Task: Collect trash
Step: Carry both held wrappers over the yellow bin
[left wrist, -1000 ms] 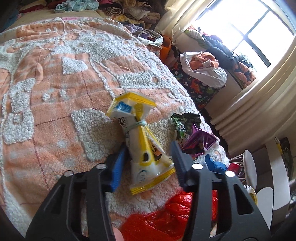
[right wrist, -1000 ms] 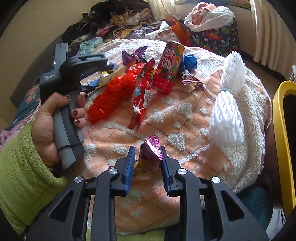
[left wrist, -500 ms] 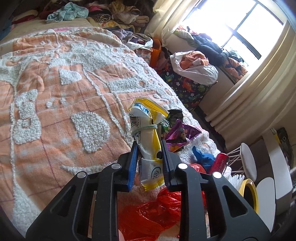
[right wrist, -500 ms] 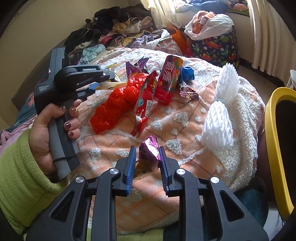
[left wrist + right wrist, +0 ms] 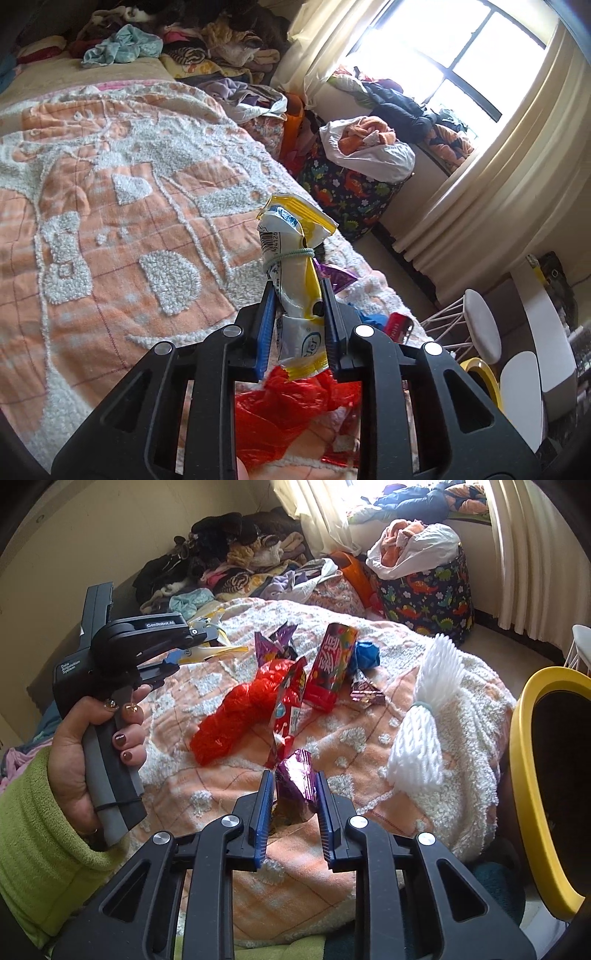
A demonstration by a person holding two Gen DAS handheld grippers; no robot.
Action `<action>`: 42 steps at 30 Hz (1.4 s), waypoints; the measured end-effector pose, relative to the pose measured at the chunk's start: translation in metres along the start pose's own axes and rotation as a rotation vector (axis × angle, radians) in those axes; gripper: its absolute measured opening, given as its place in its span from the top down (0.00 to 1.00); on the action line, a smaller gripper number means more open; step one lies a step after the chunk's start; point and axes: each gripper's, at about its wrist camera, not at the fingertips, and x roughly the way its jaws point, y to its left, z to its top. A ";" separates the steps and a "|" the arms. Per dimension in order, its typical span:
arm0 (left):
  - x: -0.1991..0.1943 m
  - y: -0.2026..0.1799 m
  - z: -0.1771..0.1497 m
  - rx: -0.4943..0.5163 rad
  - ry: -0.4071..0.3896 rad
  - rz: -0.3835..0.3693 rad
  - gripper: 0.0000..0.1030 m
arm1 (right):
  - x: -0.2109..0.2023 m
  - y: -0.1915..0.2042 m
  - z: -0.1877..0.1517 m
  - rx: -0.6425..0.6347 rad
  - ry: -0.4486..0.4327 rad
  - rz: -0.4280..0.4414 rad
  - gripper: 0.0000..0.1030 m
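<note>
Holding trash clear of bed | left gripper [image 5: 297, 314] clamped on yellow wrapper [image 5: 293, 280] | right gripper [image 5: 293, 805] pinching purple wrapper [image 5: 297, 779] | yellow bin [image 5: 532, 812] beside, likely drop target

Premises: a lived-in bedroom in a home. A bed [image 5: 110, 221] with an orange and white tufted bedspread [image 5: 369, 738] fills most of the room. Loose clothing [image 5: 229, 557] is heaped at its far end. A dinosaur-print laundry basket [image 5: 428, 590], overfull, stands below a curtained window [image 5: 454, 55]. A white stool [image 5: 480, 328] stands on the right.
</note>
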 end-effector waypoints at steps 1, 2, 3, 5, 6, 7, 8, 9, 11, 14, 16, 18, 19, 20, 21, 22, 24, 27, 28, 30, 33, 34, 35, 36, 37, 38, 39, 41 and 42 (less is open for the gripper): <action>-0.001 -0.003 0.000 0.004 -0.001 -0.004 0.83 | -0.002 -0.001 0.000 0.002 -0.006 -0.001 0.79; -0.002 -0.005 0.000 0.009 -0.001 -0.007 0.83 | -0.004 -0.002 0.001 0.005 -0.012 -0.001 0.79; -0.002 -0.008 -0.001 0.013 -0.002 -0.010 0.83 | -0.005 -0.002 0.001 0.008 -0.016 -0.002 0.79; -0.003 -0.014 -0.002 0.025 -0.001 -0.019 0.83 | -0.009 -0.005 0.002 0.014 -0.024 -0.003 0.79; -0.004 -0.017 -0.003 0.030 0.001 -0.022 0.83 | -0.011 -0.007 0.003 0.018 -0.031 -0.005 0.79; -0.004 -0.020 -0.004 0.037 0.003 -0.028 0.83 | -0.013 -0.008 0.004 0.023 -0.036 -0.006 0.79; -0.004 -0.023 -0.005 0.044 0.004 -0.032 0.83 | -0.016 -0.011 0.004 0.029 -0.044 -0.008 0.79; -0.005 -0.025 -0.005 0.048 0.004 -0.035 0.83 | -0.017 -0.012 0.005 0.034 -0.049 -0.011 0.79; -0.006 -0.031 -0.007 0.058 0.006 -0.042 0.83 | -0.021 -0.016 0.005 0.044 -0.060 -0.015 0.79; -0.006 -0.040 -0.009 0.075 0.009 -0.053 0.83 | -0.027 -0.022 0.006 0.061 -0.077 -0.022 0.79; -0.007 -0.045 -0.010 0.085 0.011 -0.060 0.83 | -0.031 -0.026 0.007 0.072 -0.088 -0.026 0.79; -0.007 -0.051 -0.011 0.095 0.012 -0.066 0.83 | -0.035 -0.028 0.007 0.079 -0.100 -0.031 0.79; -0.008 -0.056 -0.012 0.103 0.013 -0.071 0.83 | -0.037 -0.030 0.007 0.082 -0.105 -0.032 0.79; -0.009 -0.058 -0.013 0.108 0.013 -0.074 0.83 | -0.040 -0.032 0.008 0.084 -0.110 -0.033 0.79; -0.009 -0.061 -0.014 0.113 0.014 -0.077 0.83 | -0.042 -0.033 0.009 0.086 -0.116 -0.036 0.79; -0.009 -0.065 -0.015 0.120 0.014 -0.080 0.83 | -0.044 -0.034 0.009 0.088 -0.121 -0.037 0.79; -0.009 -0.071 -0.017 0.132 0.016 -0.087 0.83 | -0.048 -0.038 0.009 0.093 -0.131 -0.041 0.79; -0.010 -0.079 -0.021 0.150 0.023 -0.095 0.83 | -0.054 -0.044 0.009 0.106 -0.144 -0.044 0.79; -0.009 -0.082 -0.022 0.155 0.025 -0.097 0.83 | -0.055 -0.046 0.008 0.111 -0.149 -0.045 0.79; -0.010 -0.087 -0.024 0.167 0.029 -0.102 0.83 | -0.058 -0.049 0.007 0.121 -0.156 -0.049 0.79; -0.010 -0.093 -0.026 0.181 0.033 -0.110 0.83 | -0.063 -0.053 0.006 0.133 -0.167 -0.052 0.79; -0.011 -0.096 -0.027 0.188 0.034 -0.113 0.83 | -0.065 -0.055 0.006 0.135 -0.170 -0.053 0.79; -0.011 -0.098 -0.028 0.193 0.034 -0.115 0.83 | -0.066 -0.056 0.006 0.139 -0.175 -0.054 0.79; -0.011 -0.101 -0.029 0.200 0.035 -0.117 0.83 | -0.068 -0.058 0.006 0.142 -0.177 -0.055 0.79; -0.012 -0.103 -0.030 0.204 0.036 -0.119 0.83 | -0.069 -0.059 0.006 0.145 -0.180 -0.056 0.79; -0.012 -0.106 -0.032 0.211 0.036 -0.121 0.83 | -0.071 -0.061 0.006 0.149 -0.184 -0.057 0.79; -0.012 -0.108 -0.033 0.218 0.036 -0.122 0.83 | -0.072 -0.062 0.006 0.151 -0.187 -0.058 0.79; -0.012 -0.112 -0.034 0.227 0.037 -0.126 0.83 | -0.076 -0.065 0.006 0.155 -0.196 -0.063 0.79; -0.012 -0.114 -0.034 0.229 0.038 -0.128 0.83 | -0.078 -0.066 0.006 0.158 -0.200 -0.064 0.79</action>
